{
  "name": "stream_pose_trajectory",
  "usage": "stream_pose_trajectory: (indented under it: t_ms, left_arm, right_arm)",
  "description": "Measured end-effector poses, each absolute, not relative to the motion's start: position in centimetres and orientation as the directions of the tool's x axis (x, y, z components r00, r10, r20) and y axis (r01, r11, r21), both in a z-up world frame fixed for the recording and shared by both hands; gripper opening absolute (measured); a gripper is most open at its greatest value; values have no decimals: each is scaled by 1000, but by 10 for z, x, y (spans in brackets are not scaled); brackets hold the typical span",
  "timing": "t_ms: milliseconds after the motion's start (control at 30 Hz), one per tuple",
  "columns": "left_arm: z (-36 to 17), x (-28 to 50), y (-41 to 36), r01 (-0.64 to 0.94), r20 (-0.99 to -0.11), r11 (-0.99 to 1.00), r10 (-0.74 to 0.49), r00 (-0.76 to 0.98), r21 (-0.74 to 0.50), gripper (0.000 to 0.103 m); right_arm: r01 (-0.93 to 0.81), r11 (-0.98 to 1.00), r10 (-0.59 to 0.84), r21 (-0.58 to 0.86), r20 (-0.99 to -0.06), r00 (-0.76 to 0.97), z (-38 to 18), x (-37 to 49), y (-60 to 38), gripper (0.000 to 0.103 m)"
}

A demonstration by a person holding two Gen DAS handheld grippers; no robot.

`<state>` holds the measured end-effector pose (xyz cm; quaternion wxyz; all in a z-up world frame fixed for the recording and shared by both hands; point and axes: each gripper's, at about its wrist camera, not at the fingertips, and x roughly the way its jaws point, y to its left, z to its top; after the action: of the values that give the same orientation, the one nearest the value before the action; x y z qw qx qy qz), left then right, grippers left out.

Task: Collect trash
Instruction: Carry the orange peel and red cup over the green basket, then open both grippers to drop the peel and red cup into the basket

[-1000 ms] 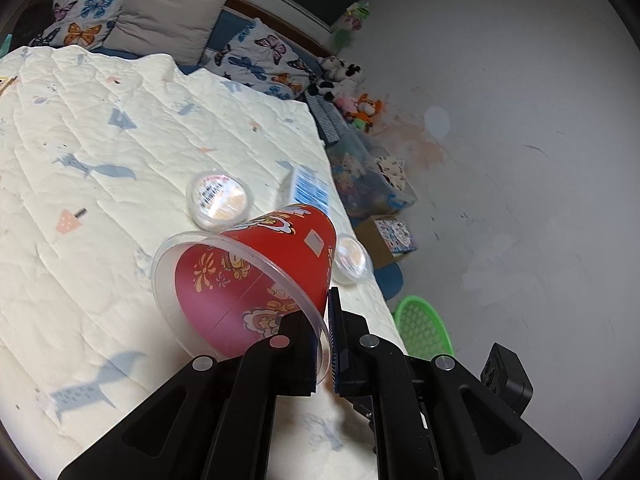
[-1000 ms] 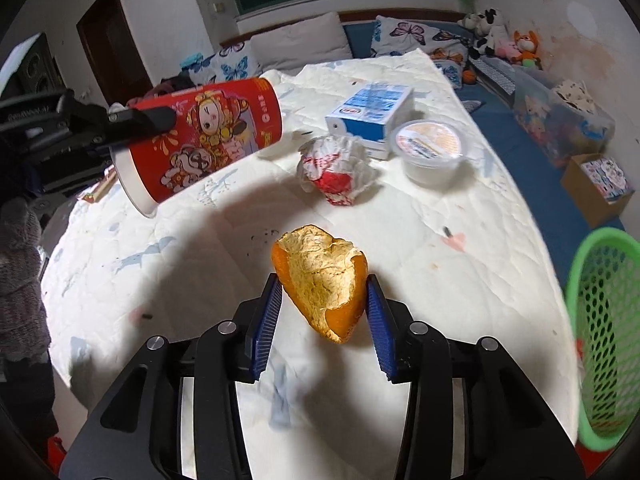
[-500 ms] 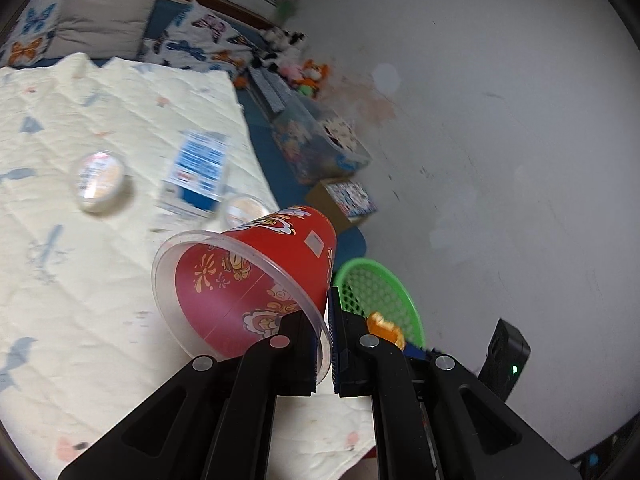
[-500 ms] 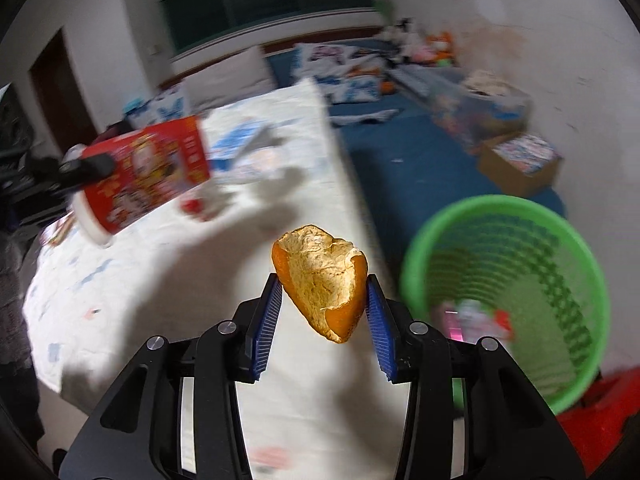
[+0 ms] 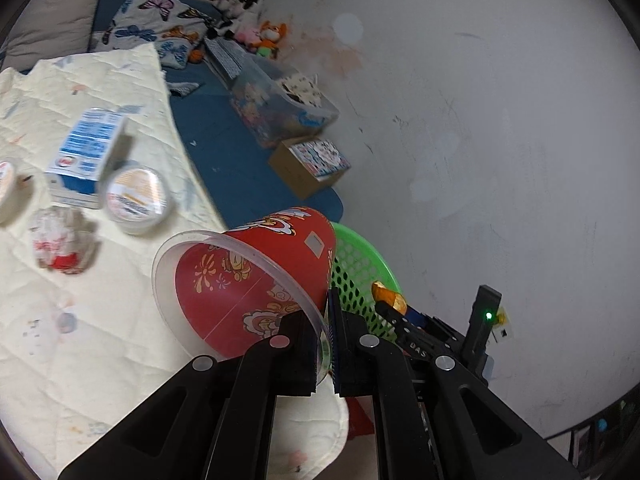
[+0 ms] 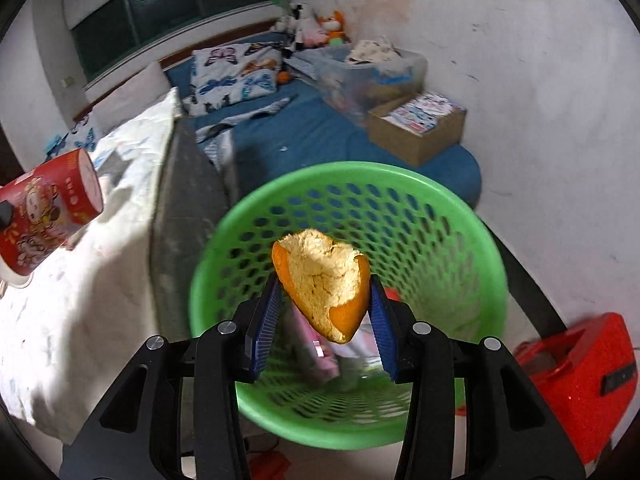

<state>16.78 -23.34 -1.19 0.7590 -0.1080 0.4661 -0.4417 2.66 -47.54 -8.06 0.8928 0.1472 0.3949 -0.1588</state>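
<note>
My left gripper (image 5: 325, 340) is shut on the rim of a red paper cup (image 5: 256, 284), held tilted above the quilt's edge; the cup also shows in the right wrist view (image 6: 44, 208). My right gripper (image 6: 324, 320) is shut on an orange peel (image 6: 324, 280) and holds it over the mouth of the green basket (image 6: 472, 240), which has some trash at its bottom. In the left wrist view the green basket (image 5: 360, 264) lies just beyond the cup, with the orange peel (image 5: 388, 300) above it.
On the quilt (image 5: 100, 320) lie a blue-white carton (image 5: 86, 152), a round lidded tub (image 5: 136, 196) and a crumpled red-white wrapper (image 5: 60, 240). A cardboard box (image 6: 416, 128) and a clear bin (image 6: 360, 72) stand by the wall. A red box (image 6: 576, 376) sits right of the basket.
Both grippers have swung right, away from the quilt toward the basket. The orange peel now hangs over the basket's mouth. The cup has come nearer the basket. Both grips are unchanged.
</note>
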Motion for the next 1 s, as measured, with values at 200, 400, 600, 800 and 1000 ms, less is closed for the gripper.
stream_pose_trajectory:
  t_ms: [200, 400, 600, 800, 1000]
  left_arm:
    - [-17, 162, -264, 593, -636, 579, -759, 139, -561, 5]
    - [-20, 150, -291, 624, -660, 567, -744, 107, -538, 5]
    - [-29, 144, -323, 645, -686, 558, -724, 71, -522, 5]
    - [-41, 142, -352, 655, -717, 561, -696, 42, -507, 5]
    - [-55, 141, -378, 663, -749, 568, -663, 17, -488, 5]
  right_arm:
    - [429, 887, -171, 169, -744, 646, -86, 18, -494, 58]
    - [444, 879, -188, 176, -727, 661, -81, 6, -502, 58]
    - [451, 875, -203, 177, -711, 673, -73, -10, -505, 60]
    - [464, 866, -216, 187, -696, 684, -66, -24, -508, 61]
    - [473, 859, -223, 195, -689, 689, -64, -34, -510, 61]
